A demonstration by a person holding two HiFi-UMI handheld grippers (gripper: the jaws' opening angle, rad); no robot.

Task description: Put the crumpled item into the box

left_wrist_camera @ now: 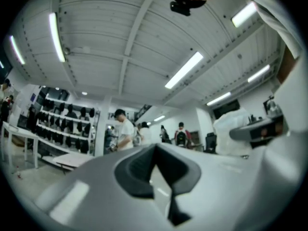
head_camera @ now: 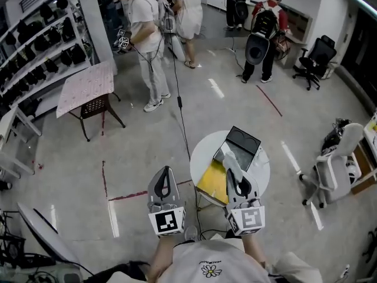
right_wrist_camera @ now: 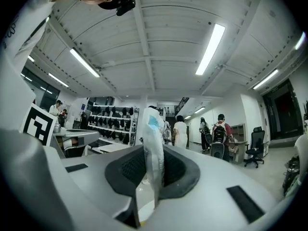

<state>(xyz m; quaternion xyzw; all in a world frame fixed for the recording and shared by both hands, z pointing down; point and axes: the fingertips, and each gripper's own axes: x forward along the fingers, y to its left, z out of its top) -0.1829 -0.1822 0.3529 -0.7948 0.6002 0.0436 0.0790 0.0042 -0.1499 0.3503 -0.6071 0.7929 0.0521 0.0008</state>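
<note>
In the head view my right gripper (head_camera: pixel 238 180) is over the near side of a round white table (head_camera: pixel 262 168), shut on a crumpled white plastic item (head_camera: pixel 230 161) that sticks up from its jaws. The right gripper view shows that item (right_wrist_camera: pixel 153 134), with a blue mark near its top, pinched upright in my right gripper (right_wrist_camera: pixel 152 170). On the table lies an open box (head_camera: pixel 238 152) with a black lid (head_camera: pixel 243 141) raised at the far side and a yellow sheet (head_camera: pixel 212 181) beside it. My left gripper (head_camera: pixel 165 178) (left_wrist_camera: pixel 155 153) is left of the table, jaws together and empty.
Several people stand at the far side of the room, one in white (head_camera: pixel 147 40) near a small table with a pink cloth (head_camera: pixel 88 86). Shelves of dark items (head_camera: pixel 35 46) line the left wall. A white chair (head_camera: pixel 336 164) stands right of the table. A cable (head_camera: pixel 179 117) crosses the floor.
</note>
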